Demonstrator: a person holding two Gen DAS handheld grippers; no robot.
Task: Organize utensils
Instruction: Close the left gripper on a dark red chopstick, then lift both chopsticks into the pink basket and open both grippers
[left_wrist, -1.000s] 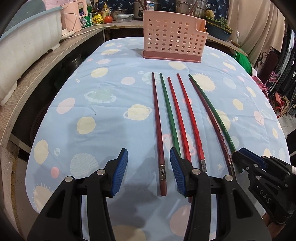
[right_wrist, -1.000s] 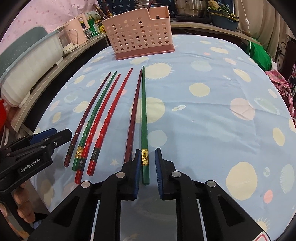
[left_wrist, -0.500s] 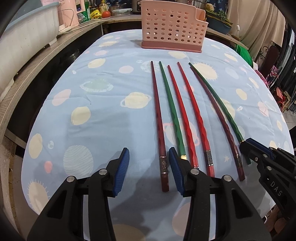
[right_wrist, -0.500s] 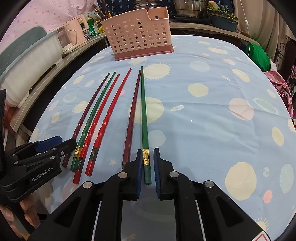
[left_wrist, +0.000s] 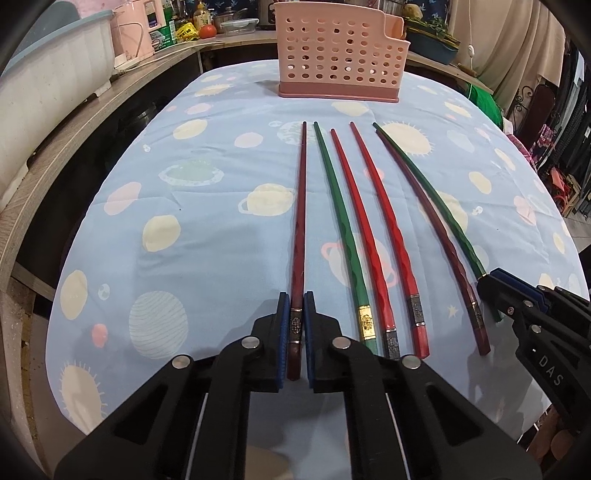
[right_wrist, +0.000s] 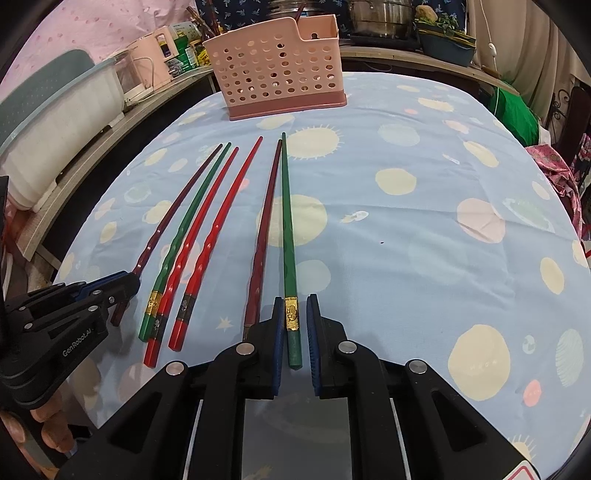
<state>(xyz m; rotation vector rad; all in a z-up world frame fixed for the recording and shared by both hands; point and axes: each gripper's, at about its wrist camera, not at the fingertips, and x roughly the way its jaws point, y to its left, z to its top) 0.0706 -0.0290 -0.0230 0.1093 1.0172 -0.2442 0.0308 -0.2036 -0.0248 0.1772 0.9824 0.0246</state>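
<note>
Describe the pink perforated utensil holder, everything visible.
The pink perforated plastic utensil holder stands upright at the far end of the planet-print blue tablecloth, beyond the chopstick tips. Round holes cover its walls, above a darker pink solid base; the rim steps up on one side. Nothing on the cloth touches it; contents unclear.

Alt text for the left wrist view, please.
The left gripper closes around the butt end of the leftmost dark red chopstick, one of six lying side by side on a planet-print tablecloth. A pink perforated utensil holder stands beyond; the right gripper enters at right.
</note>
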